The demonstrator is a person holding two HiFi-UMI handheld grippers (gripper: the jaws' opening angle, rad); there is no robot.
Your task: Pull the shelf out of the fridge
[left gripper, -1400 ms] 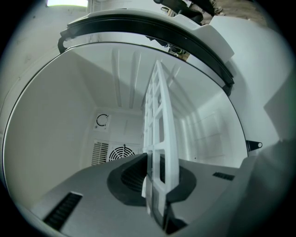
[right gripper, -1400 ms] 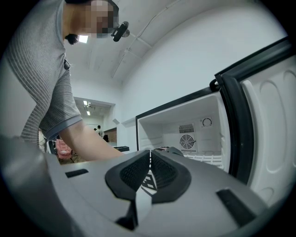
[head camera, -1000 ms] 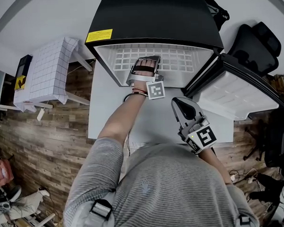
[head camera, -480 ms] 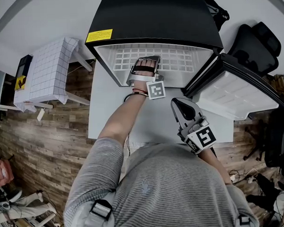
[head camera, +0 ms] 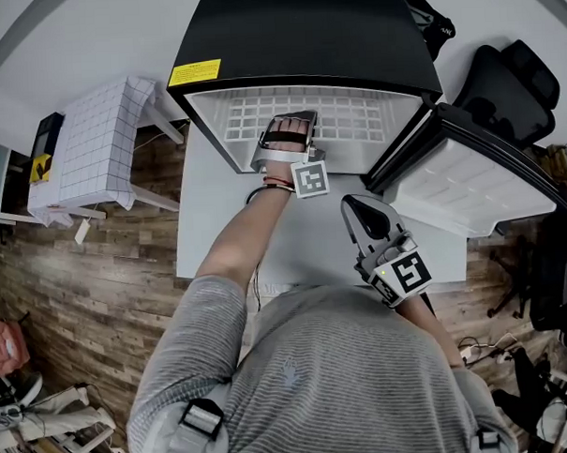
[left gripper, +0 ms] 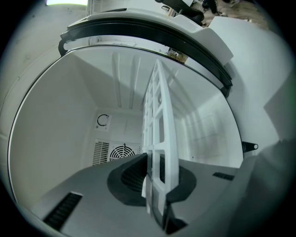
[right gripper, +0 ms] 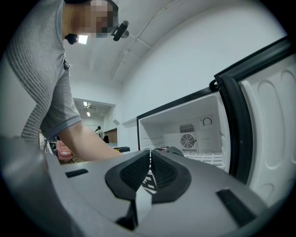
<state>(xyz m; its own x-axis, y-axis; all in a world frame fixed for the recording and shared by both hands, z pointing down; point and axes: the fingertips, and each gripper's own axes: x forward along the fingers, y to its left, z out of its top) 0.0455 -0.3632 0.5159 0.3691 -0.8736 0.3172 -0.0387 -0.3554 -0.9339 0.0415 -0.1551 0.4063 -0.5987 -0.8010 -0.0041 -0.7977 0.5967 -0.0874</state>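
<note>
One side table (head camera: 97,135) at far left wears a white checked cloth. In the centre, one boxy black fridge (head camera: 303,32) stands on a white tabletop (head camera: 208,215), its smooth white inside open toward me. One shelf (head camera: 354,114), a white plastic grid of square holes, lies inside the fridge with its front edge at the opening. My left claw (head camera: 291,125) is clamped on that edge, dark ribbed pads (left gripper: 129,178) pressing both faces. My right claw (head camera: 358,210) hangs apart over the tabletop, closed and empty. One white-lined door (head camera: 469,180) stands open at right.
</note>
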